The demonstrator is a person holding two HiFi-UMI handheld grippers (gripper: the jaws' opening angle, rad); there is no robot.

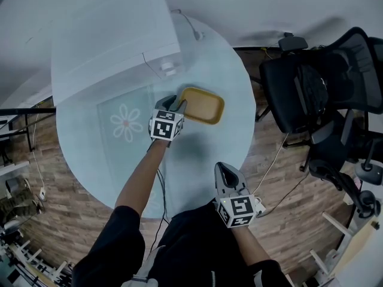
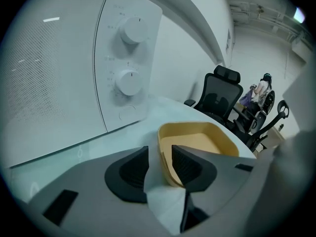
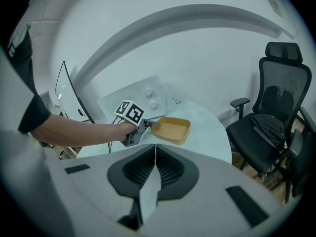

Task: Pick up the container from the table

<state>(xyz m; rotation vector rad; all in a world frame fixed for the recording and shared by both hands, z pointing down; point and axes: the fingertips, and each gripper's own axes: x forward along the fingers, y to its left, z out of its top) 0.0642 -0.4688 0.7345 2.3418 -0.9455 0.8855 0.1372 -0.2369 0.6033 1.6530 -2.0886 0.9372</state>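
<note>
Left hand-held gripper point(image 2: 159, 154) straddles container point(image 2: 200, 139) near rim, unclamped.

Yellow container point(image 1: 203, 105), white microwave point(image 1: 114, 40), black chairs point(image 1: 311, 88), white flower point(image 1: 126, 123) printed on pale-blue table point(image 1: 209, 154).

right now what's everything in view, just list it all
container: one, yellow, empty, on the table right of the microwave
microwave: one, white, two knobs, at the table's far side
flower mark: one, white with a red centre, on the tabletop left of the container
table: one, round, pale blue-white, middle of the scene
office chairs: at least two, black, right of the table
cable: one, white, behind the microwave
floor: wood planks, around the table
left gripper: one, grey, jaws apart astride the container's near wall, not yet pressing on it
right gripper: one, grey, jaws together, empty, at the table's near edge
arms: two, black sleeves, bottom of the head view
</note>
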